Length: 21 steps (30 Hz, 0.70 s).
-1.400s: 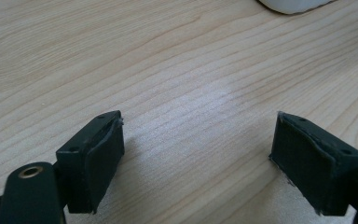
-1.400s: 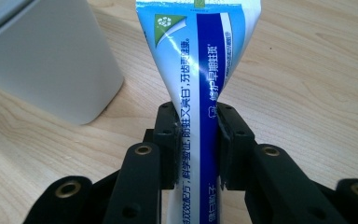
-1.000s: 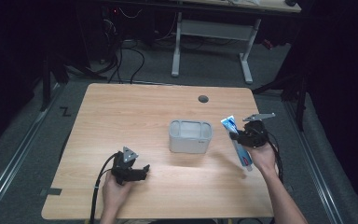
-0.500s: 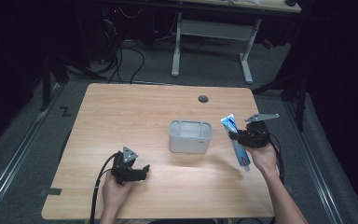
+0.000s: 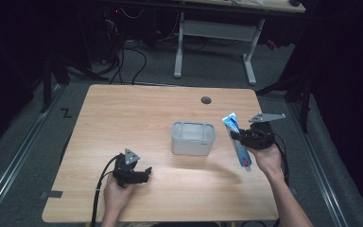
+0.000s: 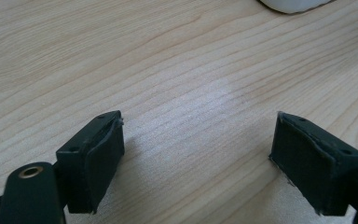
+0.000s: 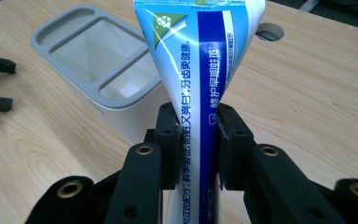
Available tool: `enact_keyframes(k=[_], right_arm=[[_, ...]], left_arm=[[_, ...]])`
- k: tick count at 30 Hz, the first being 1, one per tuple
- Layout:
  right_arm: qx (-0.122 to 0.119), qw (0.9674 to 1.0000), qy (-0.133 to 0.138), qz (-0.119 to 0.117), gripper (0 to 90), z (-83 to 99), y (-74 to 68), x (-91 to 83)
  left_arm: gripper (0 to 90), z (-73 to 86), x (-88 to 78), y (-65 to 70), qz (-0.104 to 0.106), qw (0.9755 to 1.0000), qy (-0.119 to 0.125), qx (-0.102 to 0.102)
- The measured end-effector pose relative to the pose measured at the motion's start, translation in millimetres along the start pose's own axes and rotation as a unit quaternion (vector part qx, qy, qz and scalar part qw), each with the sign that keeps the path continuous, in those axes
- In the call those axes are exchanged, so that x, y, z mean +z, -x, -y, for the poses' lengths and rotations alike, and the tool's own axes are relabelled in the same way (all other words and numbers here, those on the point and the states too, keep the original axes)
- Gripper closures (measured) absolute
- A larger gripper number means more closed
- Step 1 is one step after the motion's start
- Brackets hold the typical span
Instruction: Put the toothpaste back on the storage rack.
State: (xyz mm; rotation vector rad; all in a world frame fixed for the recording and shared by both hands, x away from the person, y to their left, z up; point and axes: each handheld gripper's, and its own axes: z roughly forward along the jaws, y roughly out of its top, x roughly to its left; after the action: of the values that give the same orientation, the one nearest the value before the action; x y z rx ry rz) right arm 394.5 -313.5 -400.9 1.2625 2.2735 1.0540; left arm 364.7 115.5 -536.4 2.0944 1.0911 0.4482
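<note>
A blue and white toothpaste tube [image 5: 237, 139] hangs above the table's right side, crimped end up and cap end down. My right gripper [image 5: 244, 137] is shut on its middle, and the right gripper view has both pads pressed into the tube [image 7: 200, 93]. A grey-rimmed white holder [image 5: 193, 137] with several compartments stands at the table's centre, just left of the tube, and appears as the holder [image 7: 105, 70] behind the tube. My left gripper [image 5: 144, 174] rests near the front left, jaws wide open over bare wood, with one of its pads [image 6: 100, 156] showing nothing between them.
The wooden table [image 5: 132, 118] has a round cable hole [image 5: 206, 100] near its far edge. A white desk frame [image 5: 217, 33] and cables stand on the dark floor beyond. The holder's base [image 6: 293, 4] peeks in at the top of the left gripper view.
The right hand has shifted slightly with the tube in its grip. The left hand has not moved.
</note>
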Motion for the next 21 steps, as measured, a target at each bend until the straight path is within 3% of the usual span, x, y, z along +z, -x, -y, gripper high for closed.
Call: enact_keyframes(k=[13, 17, 21], right_arm=[[-0.013, 0.9993, 0.021, -0.028, 73.2, -12.6, -13.2, -5.8], [-0.008, 0.9982, 0.032, -0.05, 73.2, -16.7, -16.0, -7.1], [-0.017, 0.9978, 0.035, -0.053, 73.2, -20.3, -20.4, -7.3]], left_arm=[[17.4, 0.0, 0.0, 0.1, 0.0, 1.0, 0.0, 0.0], [17.4, 0.0, 0.0, 0.0, 0.0, 1.0, 0.0, 0.0], [17.4, -0.1, 0.0, 0.1, 0.0, 1.0, 0.0, 0.0]])
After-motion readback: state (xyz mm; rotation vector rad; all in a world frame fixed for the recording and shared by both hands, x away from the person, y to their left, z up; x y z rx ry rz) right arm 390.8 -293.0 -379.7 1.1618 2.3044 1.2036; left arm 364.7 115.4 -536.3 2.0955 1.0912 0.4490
